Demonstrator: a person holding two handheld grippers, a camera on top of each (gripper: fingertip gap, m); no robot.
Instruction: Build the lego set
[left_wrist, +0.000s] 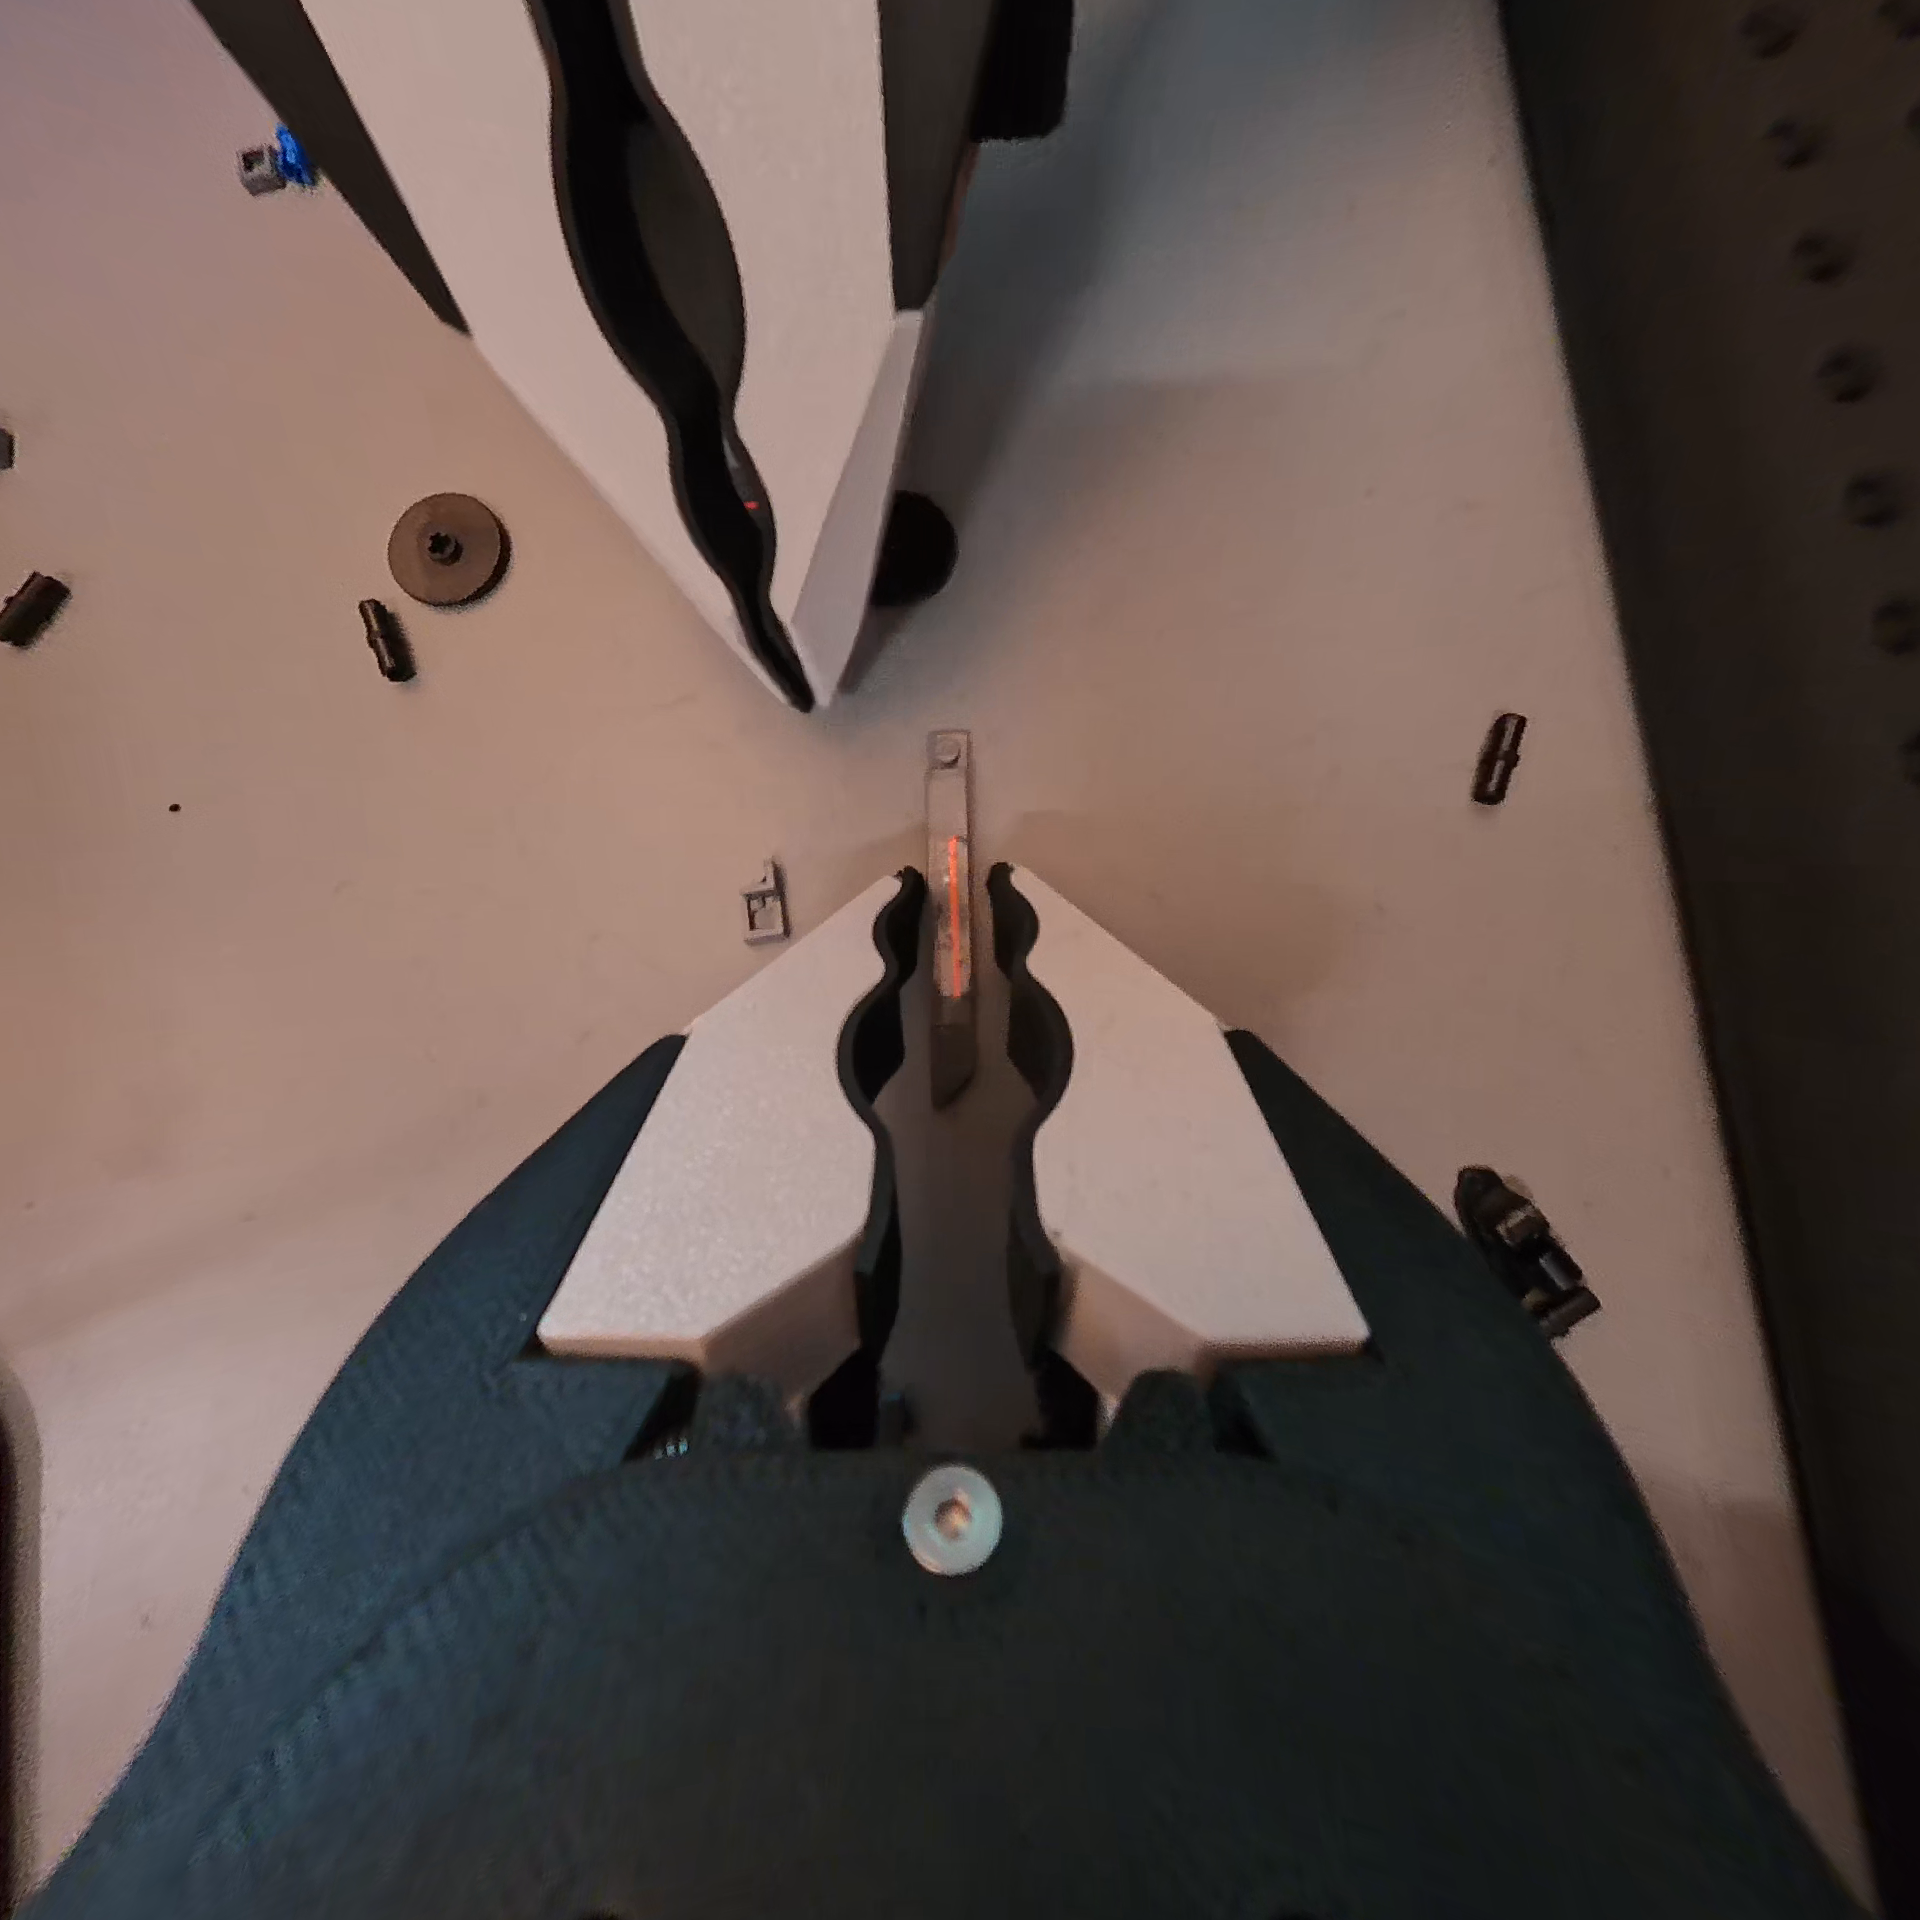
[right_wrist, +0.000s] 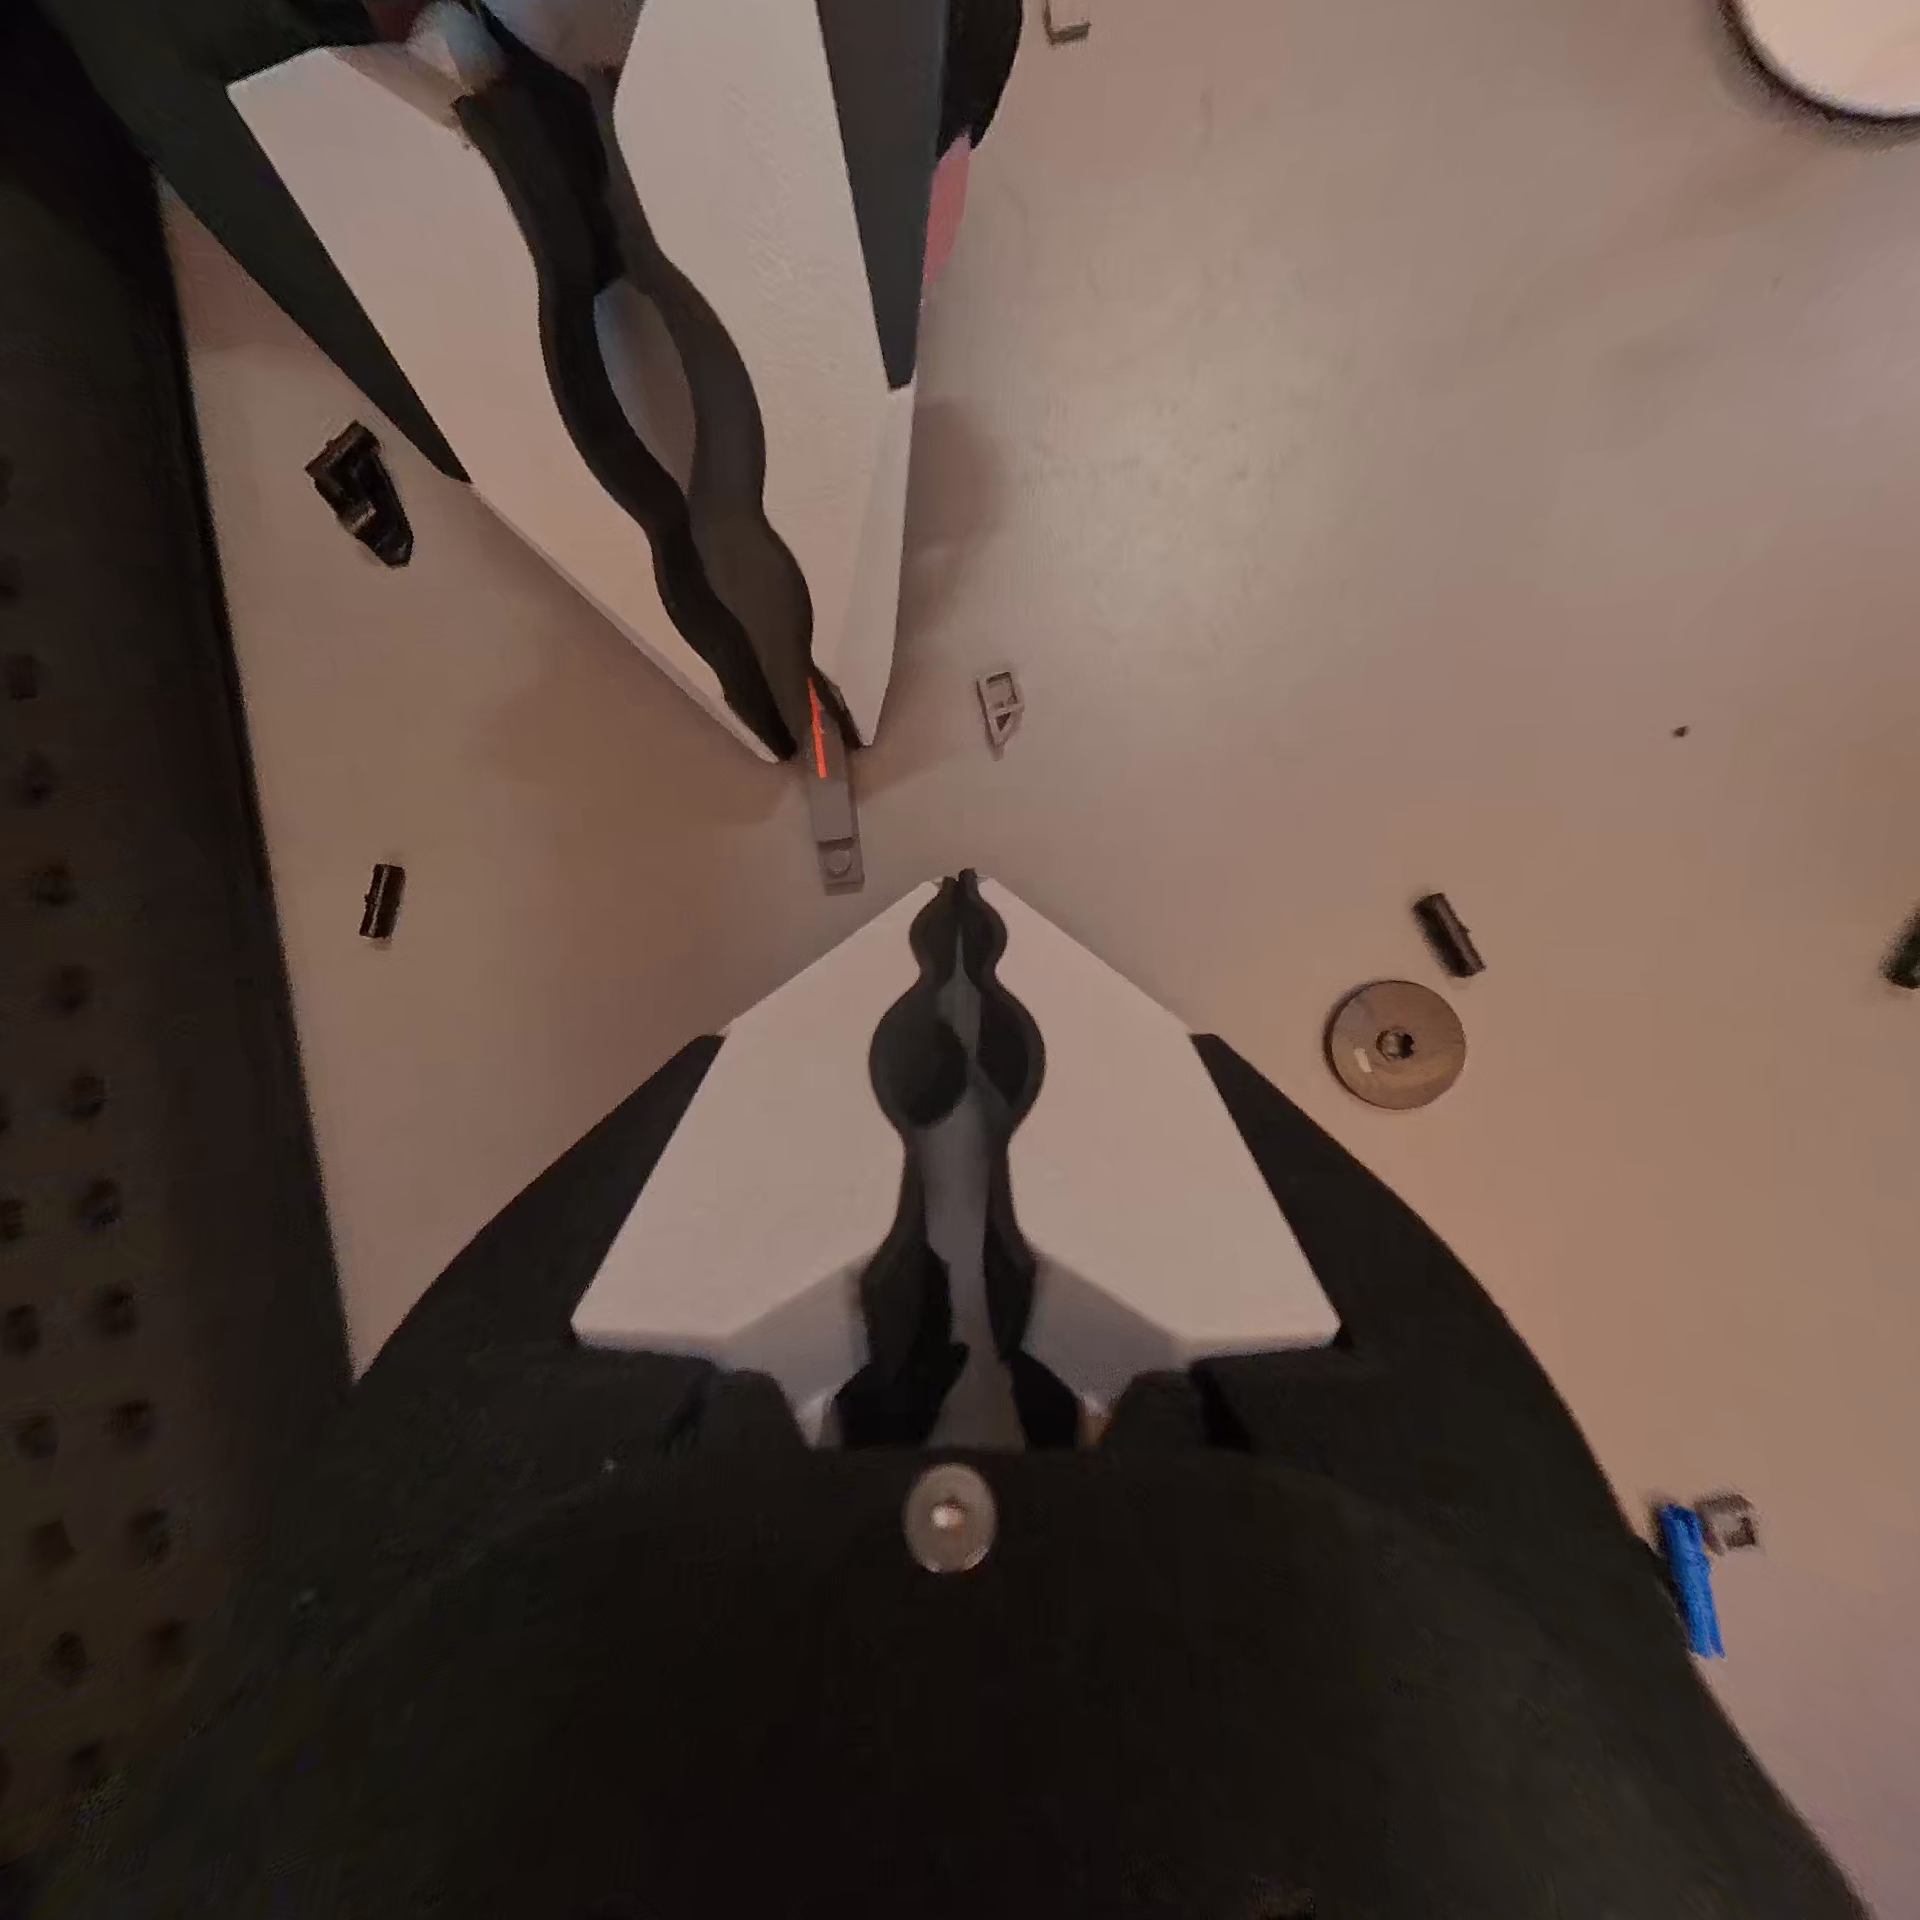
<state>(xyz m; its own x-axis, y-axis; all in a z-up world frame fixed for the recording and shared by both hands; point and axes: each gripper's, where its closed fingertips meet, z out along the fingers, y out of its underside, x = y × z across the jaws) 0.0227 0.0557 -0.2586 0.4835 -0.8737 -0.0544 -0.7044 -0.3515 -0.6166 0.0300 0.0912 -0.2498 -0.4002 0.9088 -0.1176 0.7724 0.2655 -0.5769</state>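
Note:
A thin grey lego plate with an orange stripe and a stud at its far end (left_wrist: 950, 831) lies on the white table (left_wrist: 1195, 644). My left gripper (left_wrist: 953, 881) straddles its near half, narrowly open, with a thin dark gap on each side. It also shows in the right wrist view (right_wrist: 836, 842), sticking out from the left gripper's tips (right_wrist: 816, 740). My right gripper (right_wrist: 961, 883) is shut, tips together, just short of the plate's stud end. In the left wrist view the right gripper (left_wrist: 816, 698) points down close to that end. Whether it holds anything I cannot tell.
Loose parts lie around: a small grey bracket (left_wrist: 764, 902), a dark round disc (left_wrist: 449, 548), black pins (left_wrist: 384, 639) (left_wrist: 1496, 758), a black clip piece (left_wrist: 1522, 1252) and a blue-and-grey piece (right_wrist: 1699, 1569). A dark perforated board (left_wrist: 1766, 623) borders the table. Across from one pair of fingers to the other is roughly 4 cm.

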